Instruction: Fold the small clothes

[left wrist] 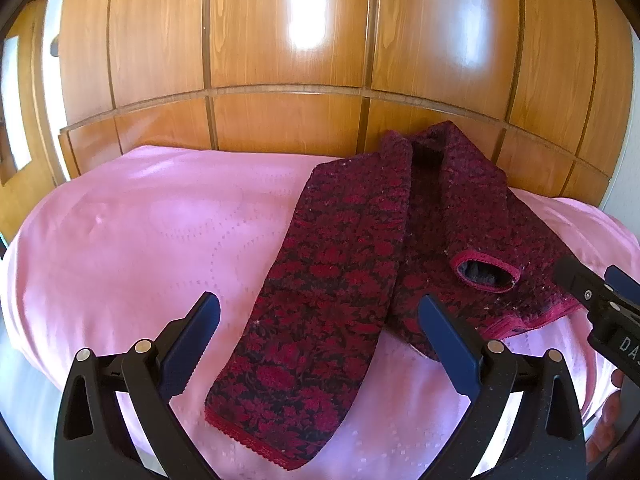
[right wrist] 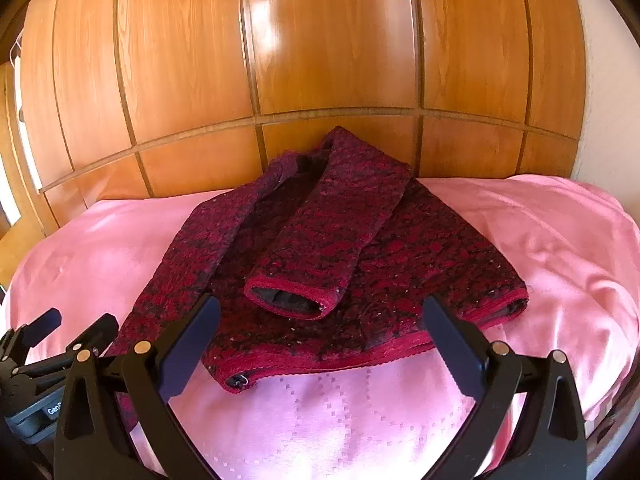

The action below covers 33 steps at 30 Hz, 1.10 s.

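Note:
A small dark red and black patterned cardigan (left wrist: 384, 232) lies on a pink bedspread (left wrist: 140, 232). One sleeve (left wrist: 304, 344) stretches out toward me in the left wrist view. The other sleeve (right wrist: 320, 248) is folded across the body, its cuff (right wrist: 288, 300) open toward me. My left gripper (left wrist: 320, 320) is open and empty, hovering above the outstretched sleeve. My right gripper (right wrist: 320, 320) is open and empty just above the cardigan's hem (right wrist: 340, 360). The right gripper also shows at the left wrist view's right edge (left wrist: 596, 292), and the left gripper at the right wrist view's lower left (right wrist: 60, 332).
A glossy wooden headboard and wall panelling (left wrist: 288, 120) rise right behind the bed. The pink bedspread (right wrist: 540, 232) spreads to both sides of the cardigan. A white wall (right wrist: 608, 120) stands at the far right.

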Tool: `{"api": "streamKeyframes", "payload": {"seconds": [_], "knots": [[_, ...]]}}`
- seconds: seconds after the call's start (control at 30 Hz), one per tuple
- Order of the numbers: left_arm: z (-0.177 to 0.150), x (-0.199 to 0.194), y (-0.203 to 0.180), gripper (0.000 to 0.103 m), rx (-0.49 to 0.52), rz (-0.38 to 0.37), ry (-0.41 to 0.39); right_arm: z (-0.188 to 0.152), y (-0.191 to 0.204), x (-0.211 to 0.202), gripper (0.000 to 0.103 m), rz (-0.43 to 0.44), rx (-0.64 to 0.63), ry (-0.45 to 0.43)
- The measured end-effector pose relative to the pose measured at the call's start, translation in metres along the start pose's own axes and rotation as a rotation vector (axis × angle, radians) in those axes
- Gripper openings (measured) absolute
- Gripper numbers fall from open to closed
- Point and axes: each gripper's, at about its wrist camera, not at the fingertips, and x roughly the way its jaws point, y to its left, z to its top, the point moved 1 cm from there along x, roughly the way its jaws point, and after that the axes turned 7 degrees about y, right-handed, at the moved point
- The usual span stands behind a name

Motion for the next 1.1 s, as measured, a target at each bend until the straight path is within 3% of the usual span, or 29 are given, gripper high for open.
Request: {"api": "streamKeyframes", "payload": {"seconds": [0.4, 0.57, 0.67, 0.73, 0.77, 0.8, 0.83, 0.9, 0.97, 1.1], "knots": [[-0.015, 0.044, 0.010, 0.098, 0.089, 0.024, 0.129, 0.001, -0.006, 0.027, 0.100, 0.030, -0.049, 0.048], [-0.029, 0.064, 0.013, 0.088, 0.153, 0.003, 0.204, 0.011, 0.006, 0.058, 0.089, 0.022, -0.175, 0.070], [-0.033, 0.071, 0.012, 0.086, 0.172, 0.013, 0.202, 0.016, 0.017, 0.087, 0.085, -0.003, -0.258, 0.108], [-0.034, 0.075, 0.013, 0.075, 0.176, 0.002, 0.197, 0.017, 0.023, 0.113, 0.079, -0.052, -0.319, 0.143], [-0.033, 0.074, 0.014, 0.068, 0.171, -0.015, 0.192, 0.016, 0.022, 0.122, 0.068, -0.055, -0.331, 0.159], [-0.031, 0.074, 0.015, 0.052, 0.167, -0.040, 0.185, 0.017, 0.021, 0.133, 0.046, -0.060, -0.340, 0.184], [-0.029, 0.073, 0.016, 0.034, 0.169, -0.059, 0.183, 0.018, 0.019, 0.141, 0.035, -0.062, -0.346, 0.209], [-0.023, 0.073, 0.019, 0.010, 0.153, -0.120, 0.189, 0.028, 0.011, 0.138, 0.013, -0.034, -0.323, 0.198], [-0.016, 0.070, 0.025, 0.000, 0.128, -0.145, 0.176, 0.044, -0.004, 0.126, 0.010, 0.016, -0.262, 0.171], [0.011, 0.062, 0.055, 0.000, 0.018, -0.165, 0.135, 0.083, -0.046, 0.095, 0.005, 0.056, -0.121, 0.081]]}}
